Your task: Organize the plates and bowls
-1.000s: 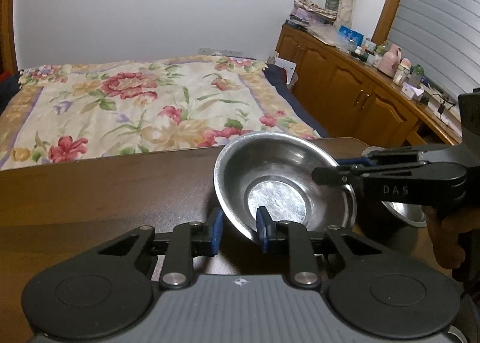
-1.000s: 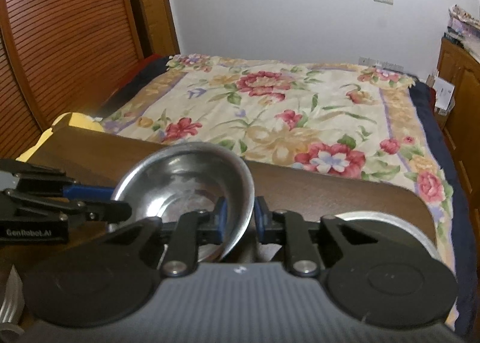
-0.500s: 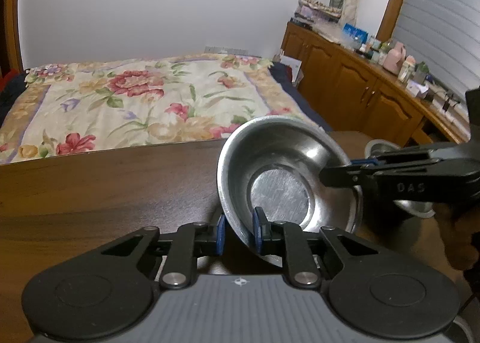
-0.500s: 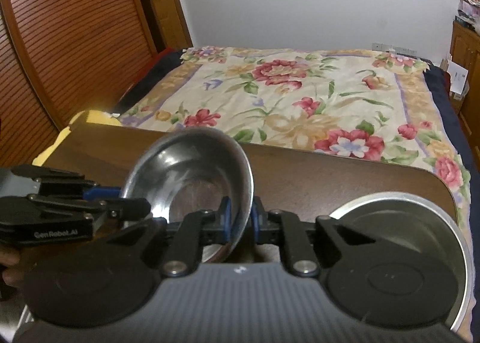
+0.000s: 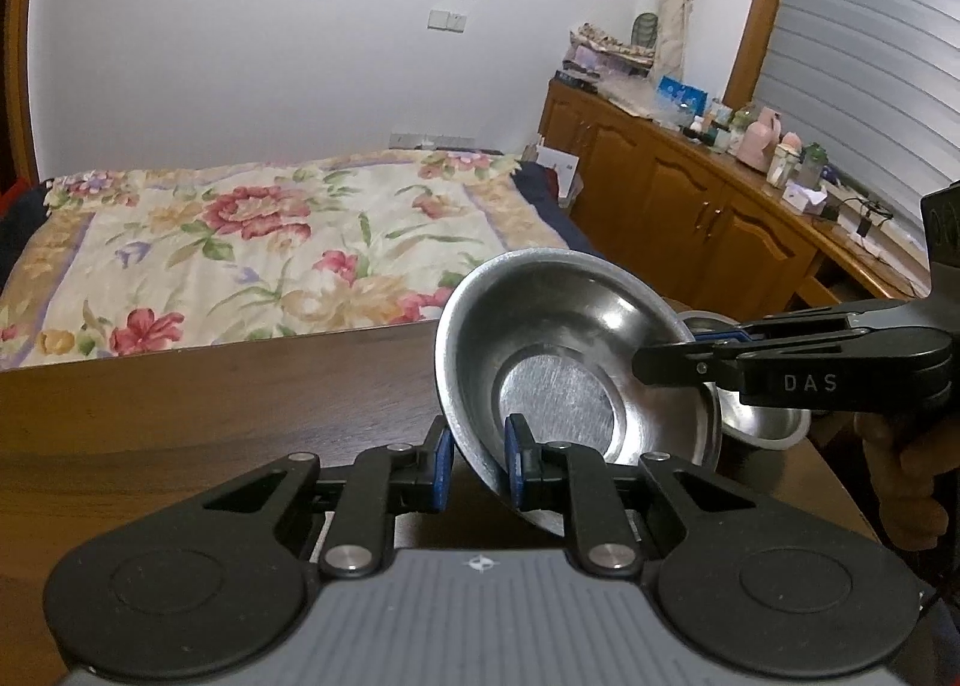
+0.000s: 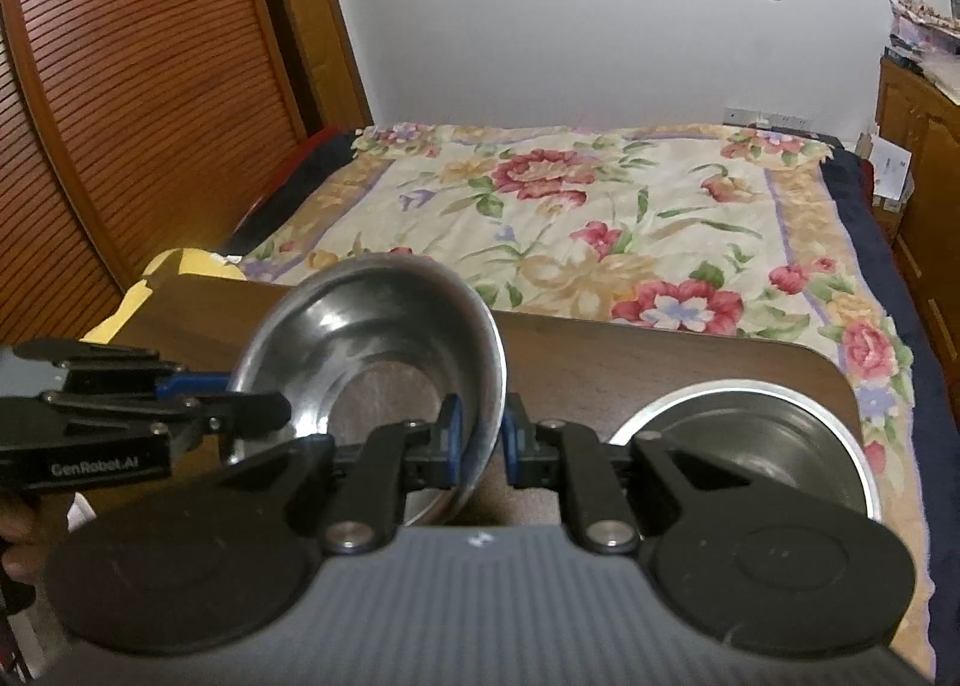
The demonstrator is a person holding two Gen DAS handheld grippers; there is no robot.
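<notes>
A shiny steel bowl (image 5: 558, 350) is held in the air above the brown table (image 5: 210, 386), tilted, gripped on opposite rims by both grippers. My left gripper (image 5: 477, 461) is shut on its near rim. My right gripper (image 6: 480, 437) is shut on the other rim of the same bowl (image 6: 384, 338); it shows from the side in the left wrist view (image 5: 672, 362). A second steel bowl (image 6: 762, 434) sits on the table at the right, partly hidden in the left wrist view (image 5: 762, 416) behind the right gripper.
A bed with a floral cover (image 5: 252, 254) lies beyond the table's far edge. A wooden cabinet (image 5: 690, 206) with small items runs along the right wall. A slatted wooden door (image 6: 120, 86) stands at the left. A yellow cloth (image 6: 138, 296) lies off the table's left corner.
Both grippers have lifted the bowl higher off the table together and tilted it more. The second bowl on the table has come into fuller view below the right gripper.
</notes>
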